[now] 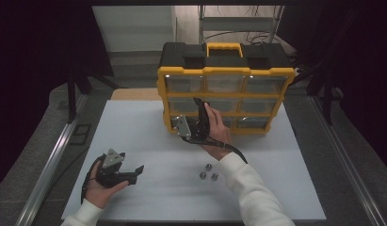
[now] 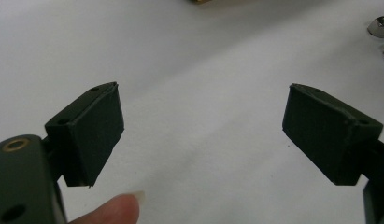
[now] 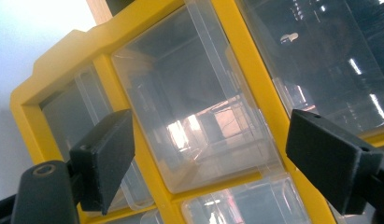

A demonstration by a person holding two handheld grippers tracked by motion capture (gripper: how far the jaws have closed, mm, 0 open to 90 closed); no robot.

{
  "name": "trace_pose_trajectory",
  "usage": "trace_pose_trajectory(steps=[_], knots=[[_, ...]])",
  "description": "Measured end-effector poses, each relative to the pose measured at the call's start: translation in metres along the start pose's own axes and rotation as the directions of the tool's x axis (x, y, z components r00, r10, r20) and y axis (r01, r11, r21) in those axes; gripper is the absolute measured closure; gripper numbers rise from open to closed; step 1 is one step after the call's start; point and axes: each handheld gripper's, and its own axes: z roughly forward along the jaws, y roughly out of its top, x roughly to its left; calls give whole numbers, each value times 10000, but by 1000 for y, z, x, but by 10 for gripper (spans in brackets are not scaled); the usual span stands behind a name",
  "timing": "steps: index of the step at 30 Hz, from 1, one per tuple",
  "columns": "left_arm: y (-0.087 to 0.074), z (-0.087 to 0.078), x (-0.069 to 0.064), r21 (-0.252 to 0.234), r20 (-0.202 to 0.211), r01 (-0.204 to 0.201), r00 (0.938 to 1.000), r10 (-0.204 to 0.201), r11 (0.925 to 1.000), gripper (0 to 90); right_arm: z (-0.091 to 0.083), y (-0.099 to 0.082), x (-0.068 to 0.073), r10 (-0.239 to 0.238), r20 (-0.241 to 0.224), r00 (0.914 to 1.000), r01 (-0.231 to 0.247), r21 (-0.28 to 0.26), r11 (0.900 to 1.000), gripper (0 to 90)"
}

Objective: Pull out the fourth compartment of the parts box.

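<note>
Fingers on my right gripper (image 3: 206, 163) stand wide apart with nothing between them, held up close against the front of the yellow organiser (image 1: 225, 96). Through the right gripper view I look past them at one clear drawer (image 3: 194, 116) in its yellow frame; that drawer lies in the gap ahead of the fingers, and I cannot tell whether either pad touches it. From above, my right gripper (image 1: 197, 123) sits at the lower left part of the organiser's front, around the bottom and middle rows.

My left gripper (image 2: 201, 137) is also spread open and empty, hovering over bare white worktop (image 2: 189, 60); a fingertip of my own hand shows at the bottom edge. In the high view that left gripper (image 1: 134, 172) rests low at the near left, well apart from the organiser.

Three small metal nuts (image 1: 207, 173) lie on the worktop (image 1: 149, 127) between my two forearms, near my right sleeve. The organiser stands upright at the far side of the white sheet, black case and yellow handle on top. Around it the room is dark, with metal rails on both sides and a pale wall and shelving behind.
</note>
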Motion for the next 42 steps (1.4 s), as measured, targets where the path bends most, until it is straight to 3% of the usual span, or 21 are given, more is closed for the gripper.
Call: trace_pose_trajectory(steps=[28,35,42], knots=[[-1,0,1,-1,-5,-11,10000,11,10000,133,14,0,2,-476,223,9986,471,221,9986,206],[-1,0,1,5,-10,-30,10000,30,10000,133,13,0,3,-1002,671,9927,982,332,9946,318],[-1,0,1,11,-9,-42,10000,42,10000,133,12,-1,4,-1126,1048,9881,1098,320,9934,409]])
